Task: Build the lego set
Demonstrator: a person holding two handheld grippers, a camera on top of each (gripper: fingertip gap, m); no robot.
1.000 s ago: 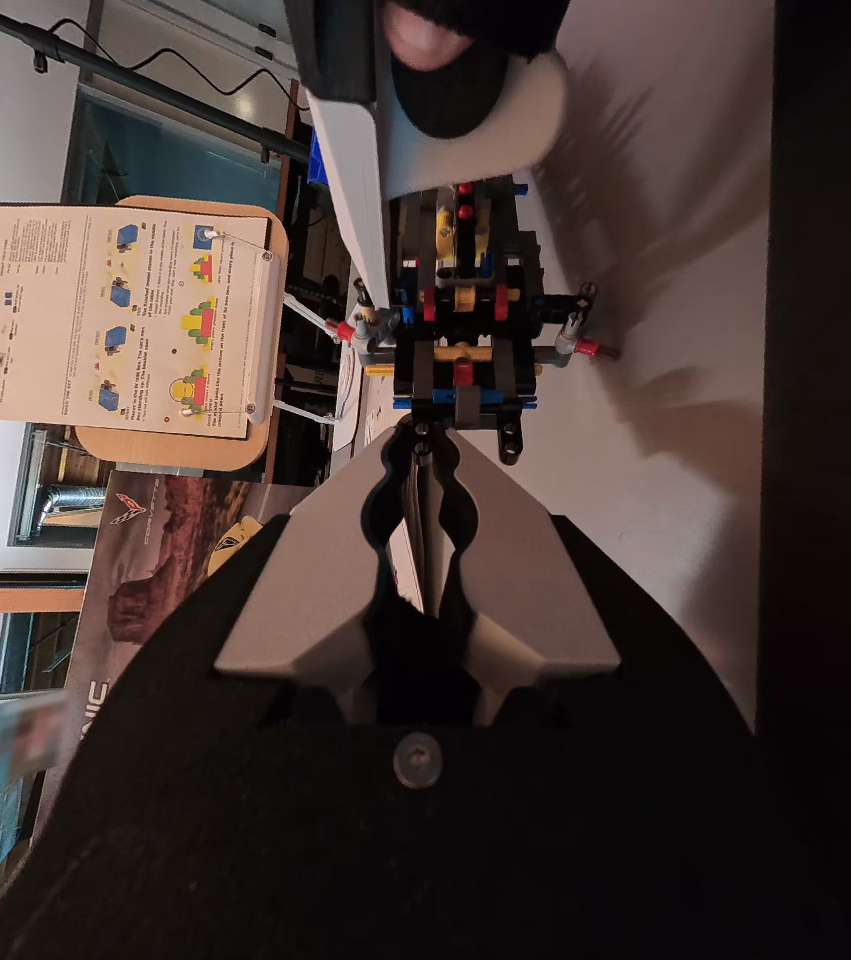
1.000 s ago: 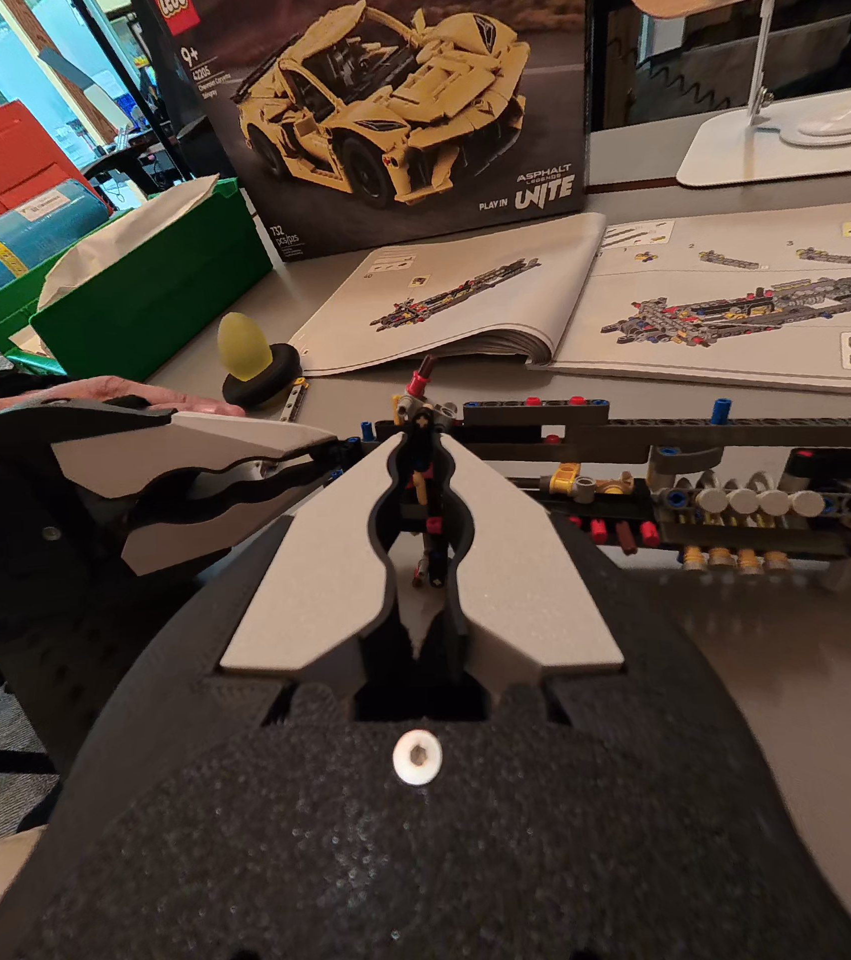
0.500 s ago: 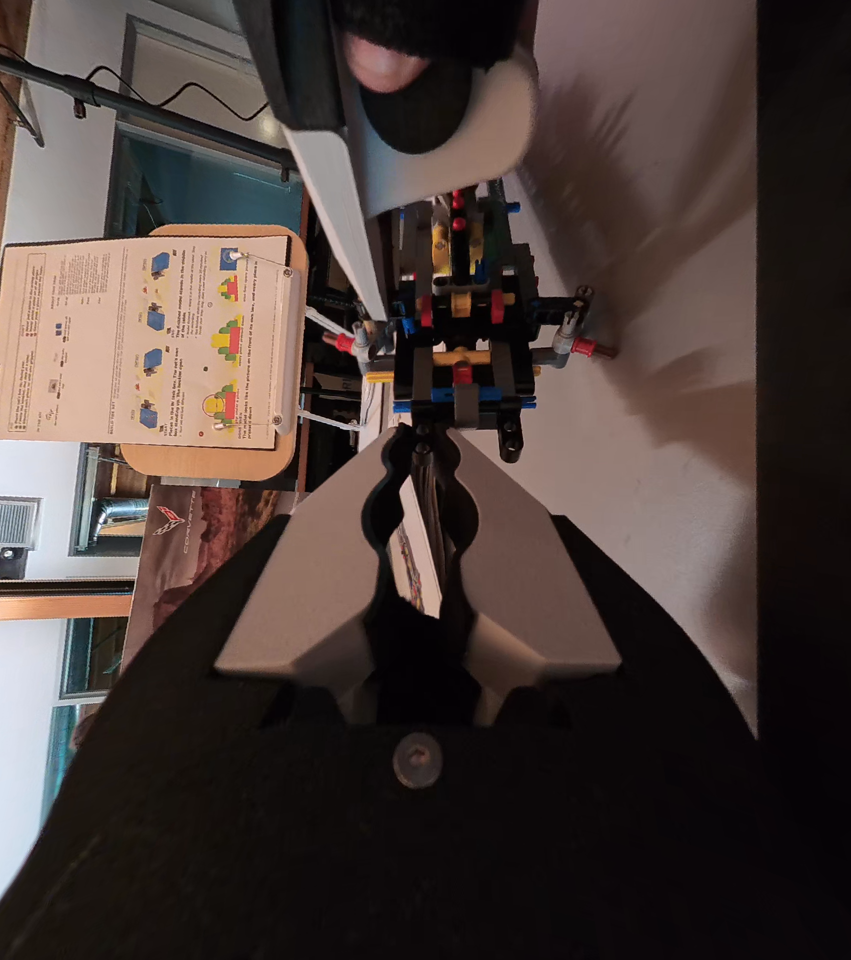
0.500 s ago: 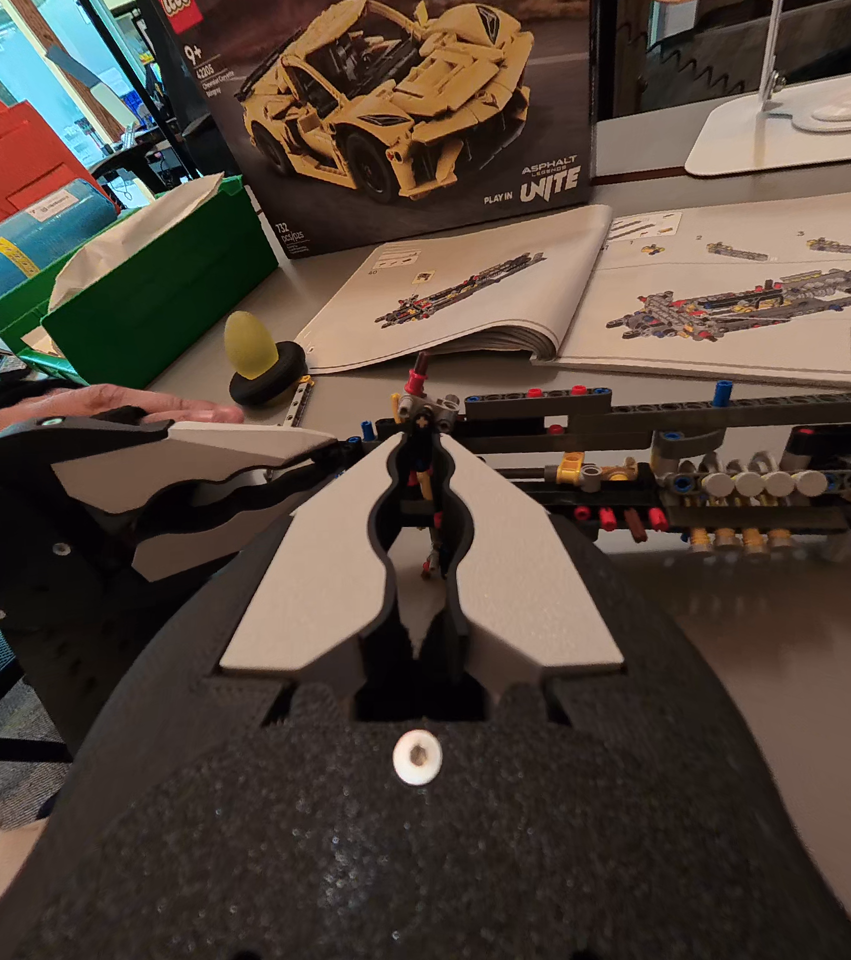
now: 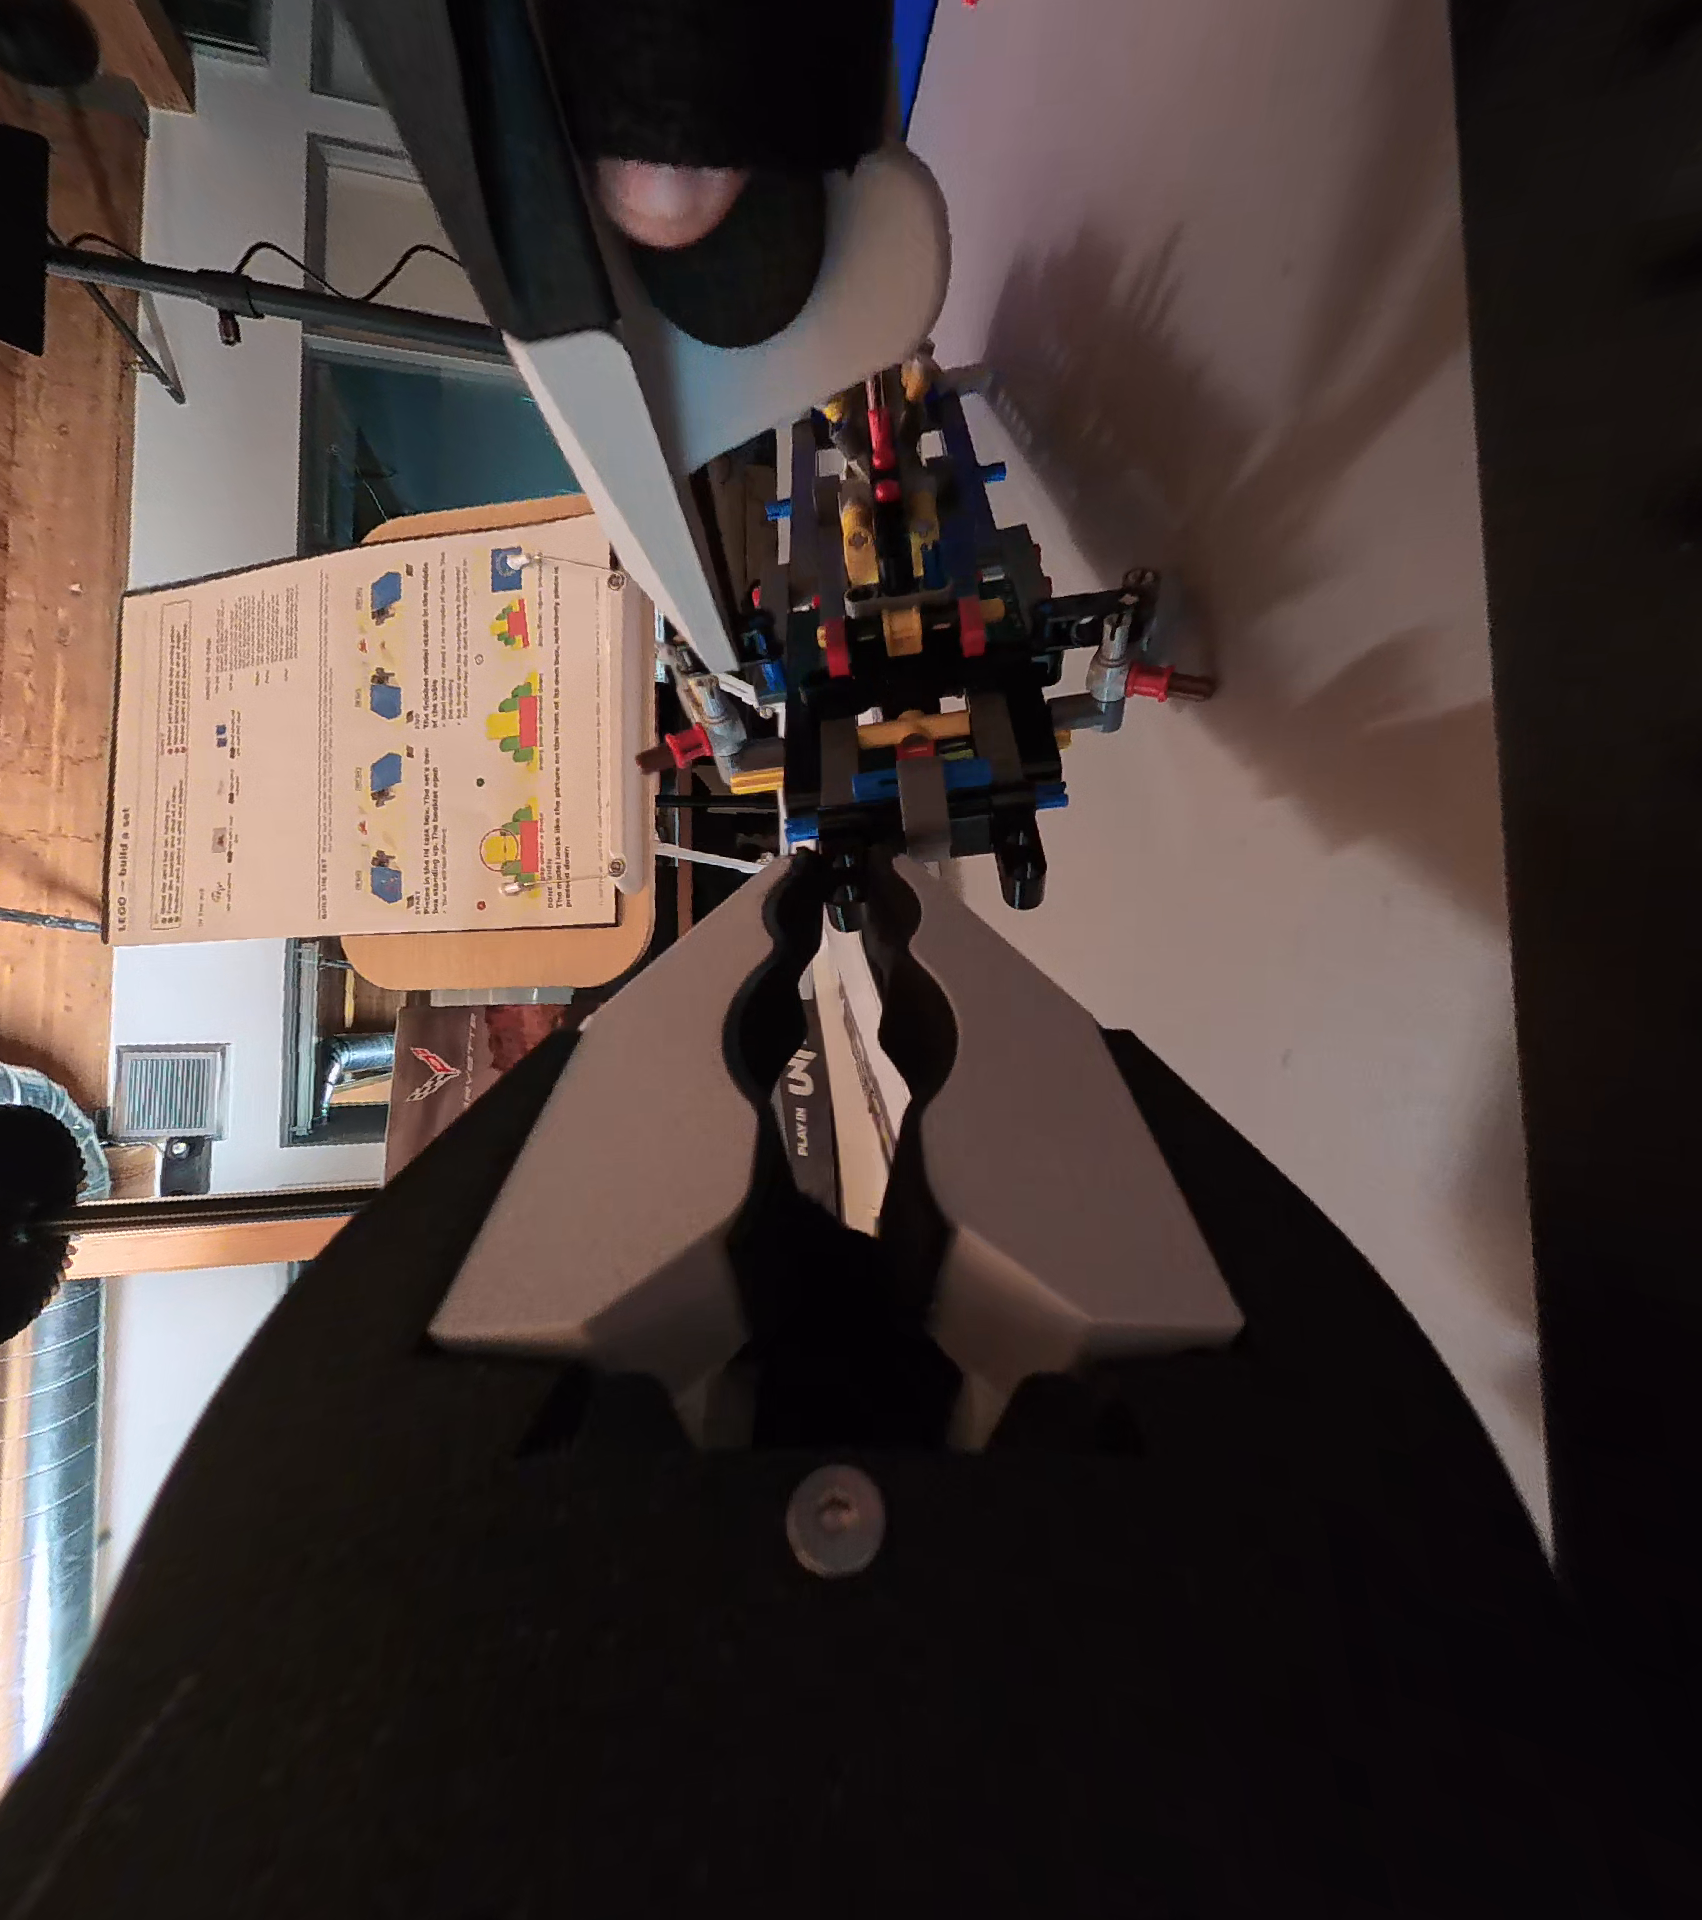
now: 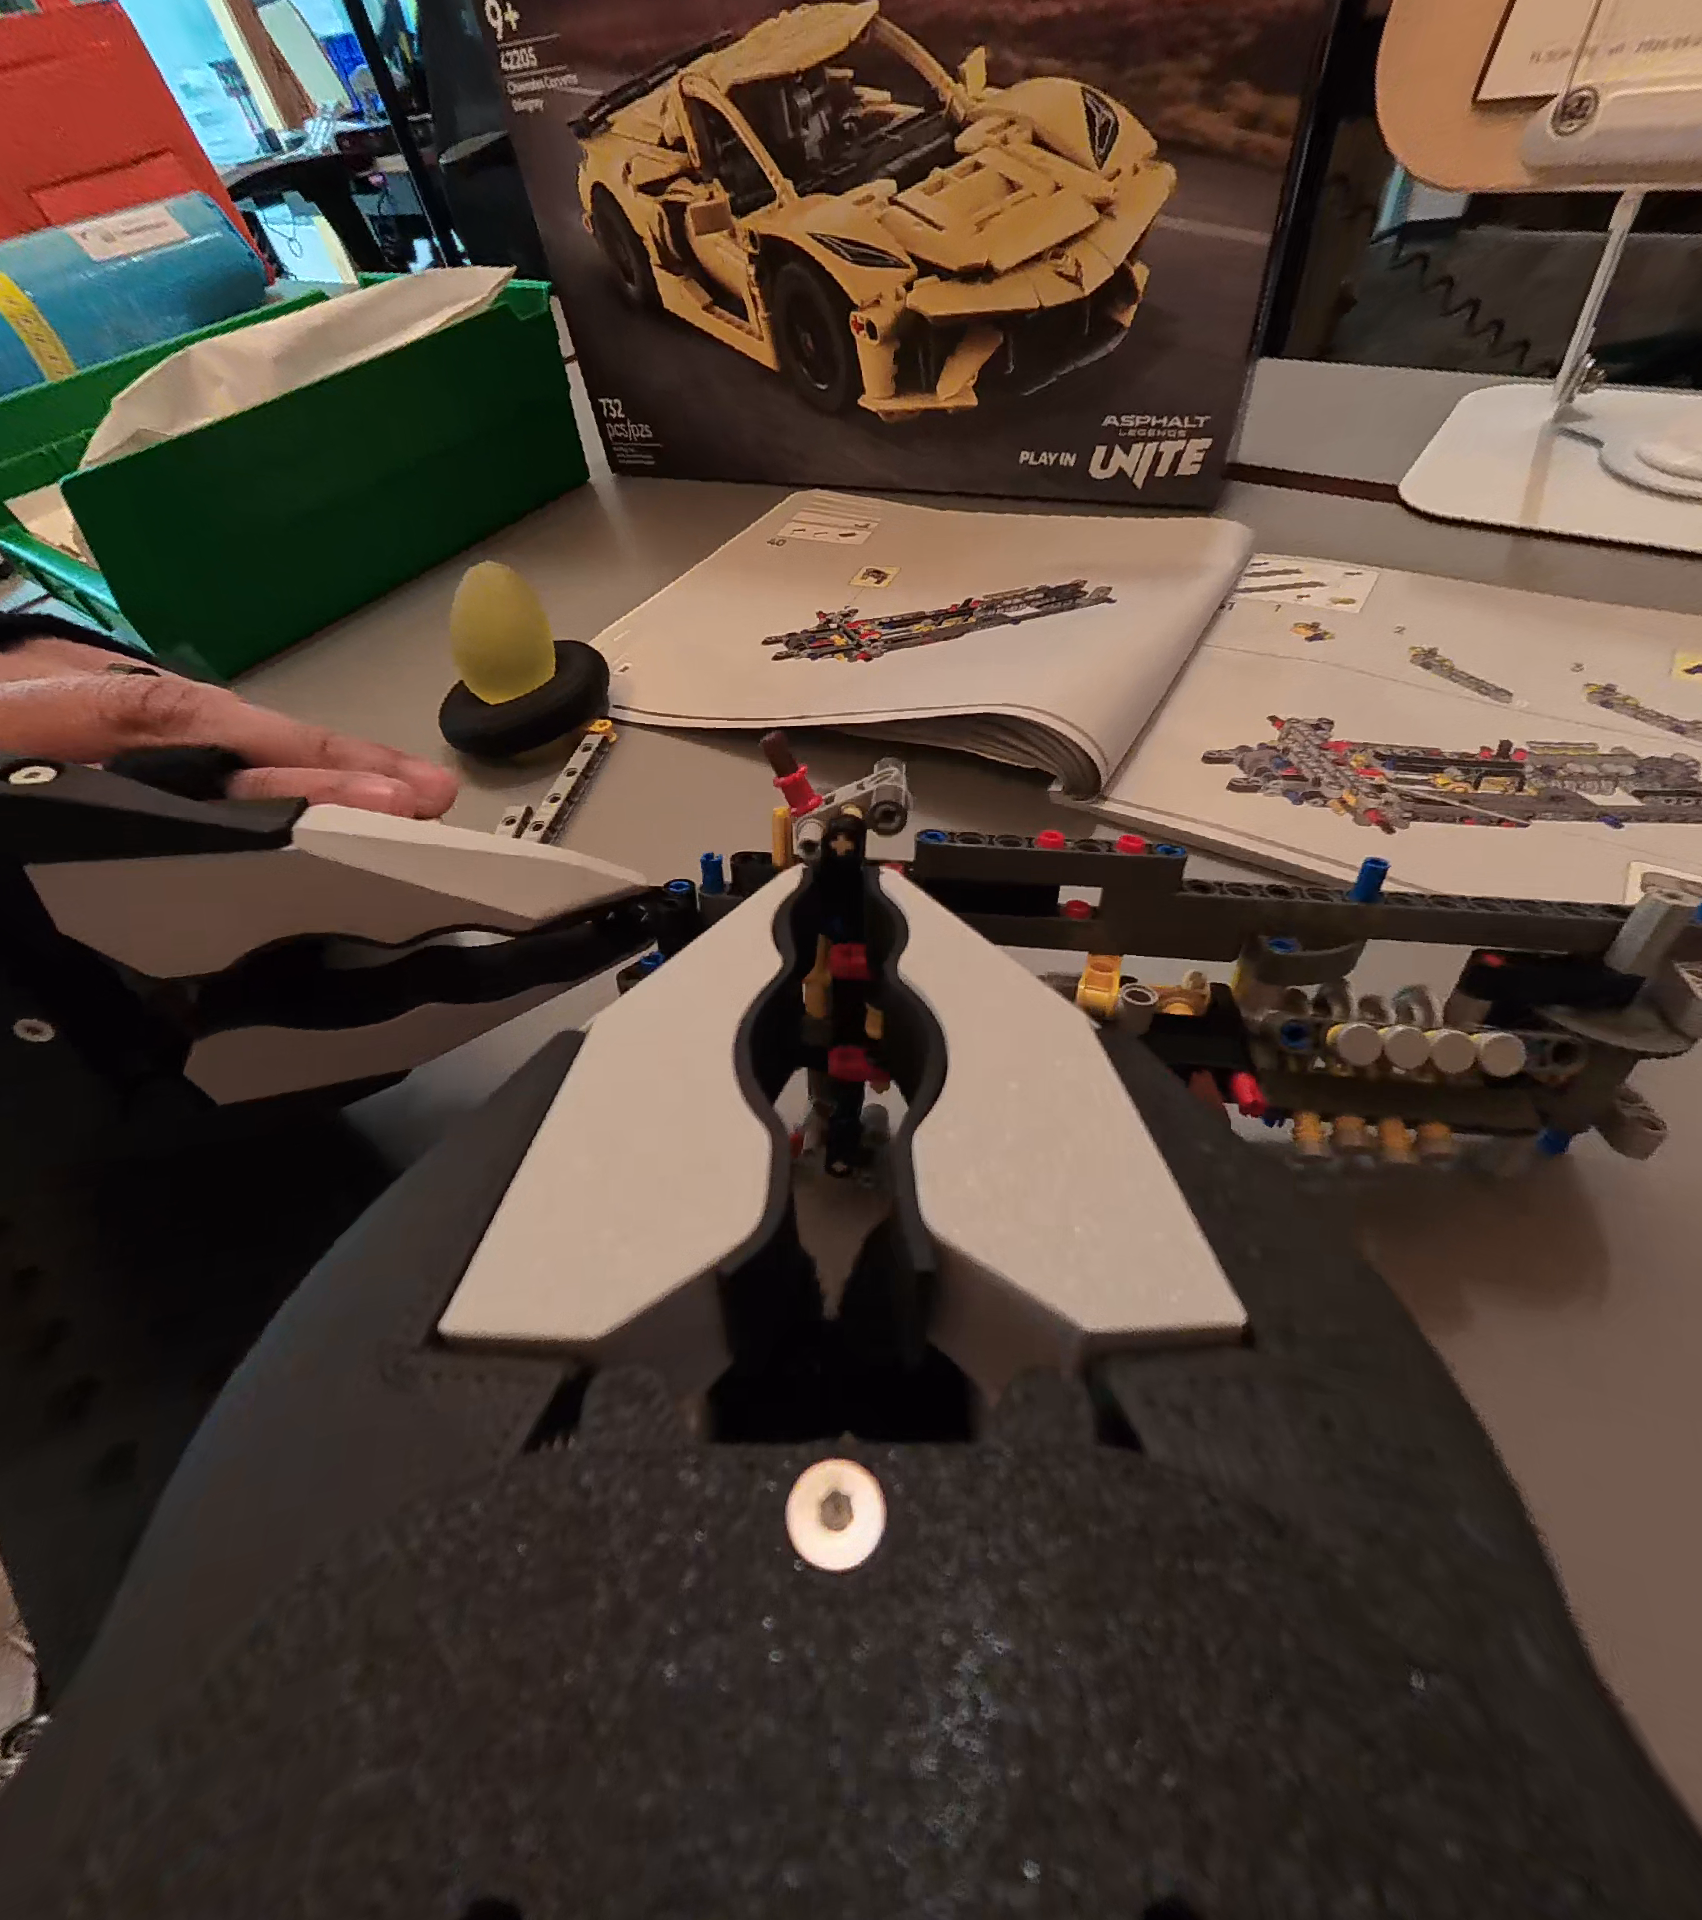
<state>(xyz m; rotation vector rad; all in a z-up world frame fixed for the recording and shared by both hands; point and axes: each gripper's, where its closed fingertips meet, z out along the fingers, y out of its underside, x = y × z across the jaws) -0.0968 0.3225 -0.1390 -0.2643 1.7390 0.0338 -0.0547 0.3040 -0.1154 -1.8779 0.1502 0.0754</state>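
I had the chassis (image 6: pixel 1294 925) lying lengthwise on the table (image 6: pixel 1553 1351), just in front of the open booklet (image 6: pixel 930 644), with the box (image 6: pixel 888 249) upright behind that. Its near end sat right at my tools: the left gripper (image 5: pixel 852 883) had its tips clenched on a black piece at that end, while the right gripper (image 6: pixel 842 883) came in from the side, its fingers (image 6: pixel 1013 1091) closed around the narrow cross-section of the frame. The chassis was one long dark-grey beam assembly, studded with blue, red and yellow pins, a row of four pale round caps (image 6: pixel 1429 1049) along its side and a red-tipped axle (image 6: pixel 790 779) sticking up near my right tips. I counted one chassis, one booklet, one box, two grippers, one green bin (image 6: pixel 307 488) at the left, one yellowish egg shape (image 6: pixel 502 634) on a black ring, and one loose grey beam (image 6: pixel 566 790) beside it. A bare hand (image 6: pixel 151 727) rested on the left tool.
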